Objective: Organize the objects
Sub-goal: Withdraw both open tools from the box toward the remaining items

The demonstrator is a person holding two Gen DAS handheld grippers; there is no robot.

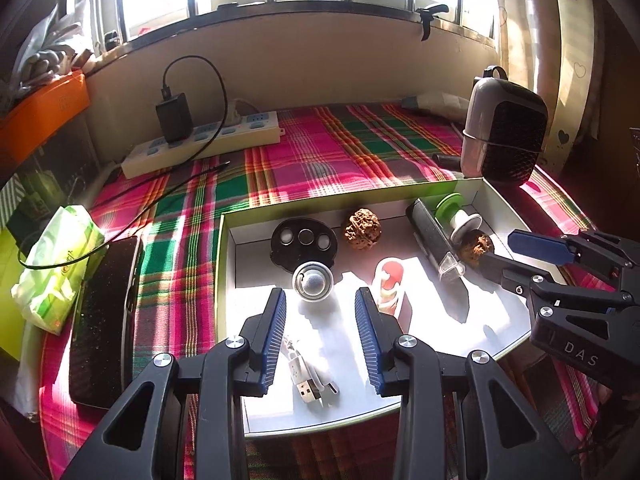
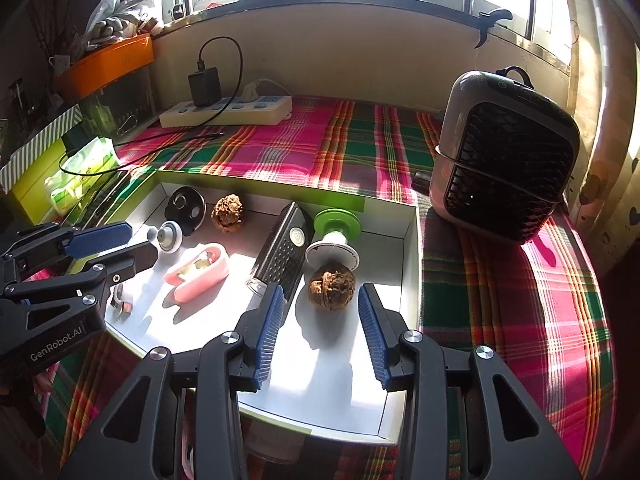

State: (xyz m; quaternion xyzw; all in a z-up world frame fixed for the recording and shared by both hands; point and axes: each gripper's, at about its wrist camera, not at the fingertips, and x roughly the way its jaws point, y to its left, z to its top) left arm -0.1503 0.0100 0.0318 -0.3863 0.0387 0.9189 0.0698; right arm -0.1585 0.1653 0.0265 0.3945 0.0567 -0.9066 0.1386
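A shallow white box (image 1: 230, 264) (image 2: 410, 280) with green edges lies on the plaid cloth. It holds two walnuts (image 1: 362, 228) (image 2: 332, 286), a black disc (image 1: 304, 242), a grey round knob (image 1: 312, 282), a pink case (image 2: 198, 270), a black grater-like bar (image 2: 282, 250), a green and white spool (image 2: 336, 232) and a white USB cable (image 1: 306, 376). My left gripper (image 1: 320, 300) is open and empty above the cable, just short of the knob. My right gripper (image 2: 322, 300) is open, its fingers either side of the near walnut without touching it.
A grey and black speaker-like device (image 2: 508, 160) stands right of the box. A power strip with a black charger (image 1: 200, 140) lies at the back. A dark phone (image 1: 106, 324) and a green tissue pack (image 1: 56, 268) lie left of the box. An orange bin (image 2: 106, 64) sits far left.
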